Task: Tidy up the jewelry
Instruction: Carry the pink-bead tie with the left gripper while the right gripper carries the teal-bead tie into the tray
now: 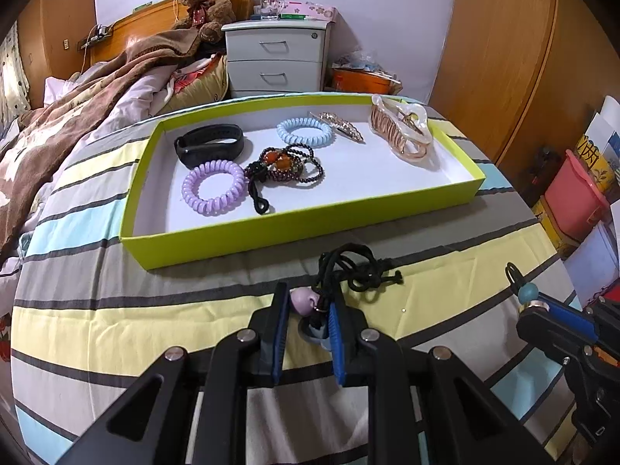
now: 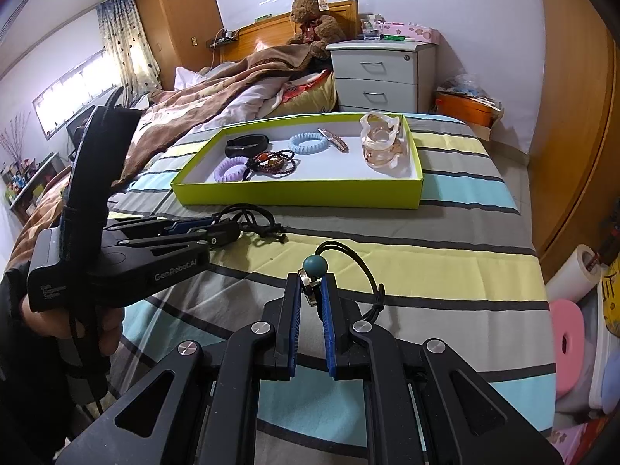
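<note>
A lime-green tray (image 1: pixel 248 238) (image 2: pixel 294 195) lies on the striped bedspread. It holds a black band (image 1: pixel 209 143), a purple coil tie (image 1: pixel 213 186), a blue coil tie (image 1: pixel 304 131), a dark bead bracelet (image 1: pixel 288 164), a glittery clip (image 1: pixel 341 126) and a clear claw clip (image 1: pixel 401 128) (image 2: pixel 383 145). My left gripper (image 1: pixel 308 302) (image 2: pixel 223 234) is shut on a black-cord necklace (image 1: pixel 360 267) with a purple and grey pendant (image 1: pixel 306 300), resting on the bed. My right gripper (image 2: pixel 310 285) (image 1: pixel 533 304) is shut on a cord pendant with a teal bead (image 2: pixel 314 264) and metal ring.
A rumpled brown blanket (image 1: pixel 77 108) and teddy bear (image 1: pixel 205 4) lie at the left and back. A grey nightstand (image 1: pixel 277 58) stands beyond the bed. Wooden wardrobes (image 1: pixel 511 58) and storage boxes (image 1: pixel 577 197) line the right side.
</note>
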Action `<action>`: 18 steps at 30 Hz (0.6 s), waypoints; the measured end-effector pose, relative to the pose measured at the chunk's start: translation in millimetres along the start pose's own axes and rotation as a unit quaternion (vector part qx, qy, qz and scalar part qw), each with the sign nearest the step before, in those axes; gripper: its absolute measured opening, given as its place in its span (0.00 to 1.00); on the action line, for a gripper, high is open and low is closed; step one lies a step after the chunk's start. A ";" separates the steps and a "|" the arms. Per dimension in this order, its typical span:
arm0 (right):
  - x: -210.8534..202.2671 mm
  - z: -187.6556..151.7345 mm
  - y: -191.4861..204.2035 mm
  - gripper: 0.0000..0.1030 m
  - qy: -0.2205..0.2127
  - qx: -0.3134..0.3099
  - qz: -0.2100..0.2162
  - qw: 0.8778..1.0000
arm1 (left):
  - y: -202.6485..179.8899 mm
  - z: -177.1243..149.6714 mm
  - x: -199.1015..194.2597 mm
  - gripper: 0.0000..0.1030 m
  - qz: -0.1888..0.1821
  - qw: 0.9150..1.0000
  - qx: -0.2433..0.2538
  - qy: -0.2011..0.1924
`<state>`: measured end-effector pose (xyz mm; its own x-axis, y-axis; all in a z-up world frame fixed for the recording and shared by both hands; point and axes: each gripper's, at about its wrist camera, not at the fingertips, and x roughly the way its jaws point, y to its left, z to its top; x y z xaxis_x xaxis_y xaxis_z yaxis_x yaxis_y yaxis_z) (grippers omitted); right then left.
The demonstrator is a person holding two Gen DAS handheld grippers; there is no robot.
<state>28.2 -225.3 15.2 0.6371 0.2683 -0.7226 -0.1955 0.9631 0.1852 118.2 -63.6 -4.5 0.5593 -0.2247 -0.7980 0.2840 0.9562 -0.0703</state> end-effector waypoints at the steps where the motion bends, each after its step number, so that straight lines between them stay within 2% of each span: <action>1: -0.2 -0.3 -0.3 0.10 -0.001 0.000 0.000 1.000 | 0.6 0.1 -1.5 0.19 -0.001 1.000 -0.001 -0.002; 18: -20.2 15.1 5.0 0.10 -0.032 -0.009 -0.004 0.999 | 4.4 9.2 -37.8 0.19 -0.008 0.999 -0.007 -0.038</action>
<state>25.6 -225.6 40.8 0.6848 0.2620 -0.6800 -0.2027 0.9648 0.1676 105.5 -52.6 30.9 0.6127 -0.2530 -0.7487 0.2824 0.9549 -0.0916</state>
